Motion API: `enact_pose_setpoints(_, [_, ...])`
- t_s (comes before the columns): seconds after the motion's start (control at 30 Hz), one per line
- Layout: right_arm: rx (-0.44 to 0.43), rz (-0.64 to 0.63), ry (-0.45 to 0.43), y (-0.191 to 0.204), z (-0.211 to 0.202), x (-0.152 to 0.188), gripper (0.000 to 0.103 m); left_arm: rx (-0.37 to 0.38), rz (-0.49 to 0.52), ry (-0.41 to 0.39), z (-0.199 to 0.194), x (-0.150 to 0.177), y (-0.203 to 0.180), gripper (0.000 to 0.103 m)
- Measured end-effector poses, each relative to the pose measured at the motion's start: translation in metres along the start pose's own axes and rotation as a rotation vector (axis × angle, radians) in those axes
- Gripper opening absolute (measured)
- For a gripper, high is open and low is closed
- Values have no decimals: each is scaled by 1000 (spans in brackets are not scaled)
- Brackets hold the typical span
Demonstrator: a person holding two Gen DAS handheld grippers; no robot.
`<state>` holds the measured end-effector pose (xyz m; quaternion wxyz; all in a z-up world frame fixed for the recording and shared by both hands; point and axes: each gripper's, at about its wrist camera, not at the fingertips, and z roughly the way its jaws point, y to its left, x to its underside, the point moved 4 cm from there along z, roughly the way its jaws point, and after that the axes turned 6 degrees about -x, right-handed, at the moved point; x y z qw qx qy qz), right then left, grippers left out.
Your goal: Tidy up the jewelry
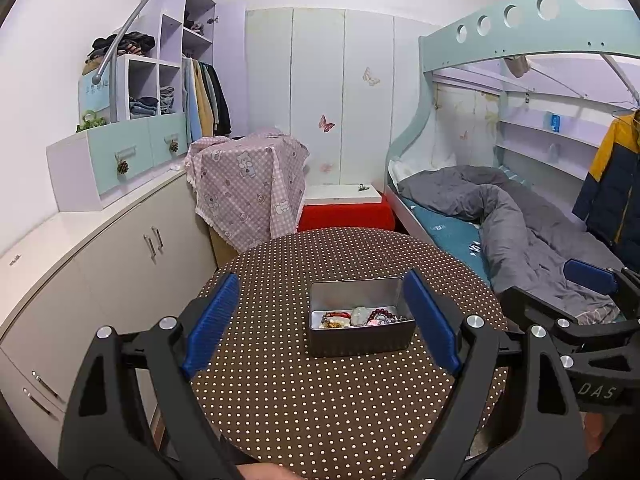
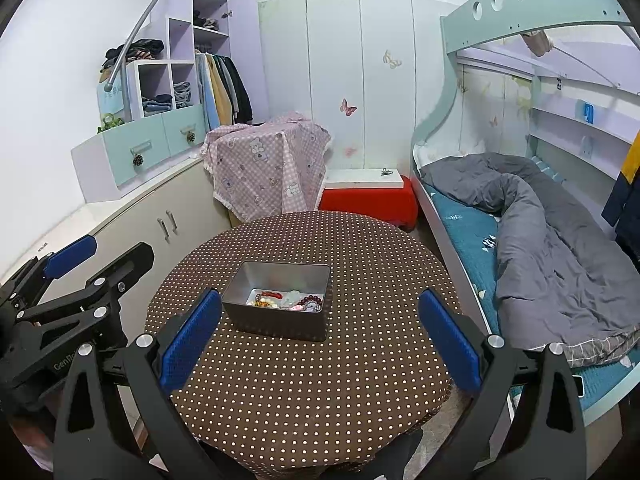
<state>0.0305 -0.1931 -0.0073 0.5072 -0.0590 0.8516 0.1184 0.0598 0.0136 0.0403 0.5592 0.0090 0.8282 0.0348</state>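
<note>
I am holding both grippers above the near edge of the round bench covered in brown white-dotted cloth [image 1: 320,400]. My left gripper [image 1: 320,320] is standing with its blue pads wide apart, gripping nothing; my right gripper [image 2: 320,340] is likewise spread and empty.

One rectangular grey metal tin [image 1: 360,338] is sitting open near the middle of the bench, ahead of both grippers and touching neither. Inside it, one tangled heap of jewelry [image 1: 362,317] is lying along the near wall: I am counting at least one red piece, one dark beaded bracelet, one pale green stone piece and some yellowish beads; an exact count cannot be made, since the pieces overlap.

Assessment: the tin is likely light, stiff and smooth-sided, so liable to slide on the cloth; it is best steadied by a wall. The beaded strands are probably limp and snag-prone, the stone piece hard and chippable. Each is best pinched singly on an exposed loop.
</note>
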Motion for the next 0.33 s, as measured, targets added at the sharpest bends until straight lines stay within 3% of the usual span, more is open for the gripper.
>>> enact_pose_setpoints(0.33, [4, 5, -6, -1, -2, 0, 95, 4, 6, -4, -2, 0, -3, 83])
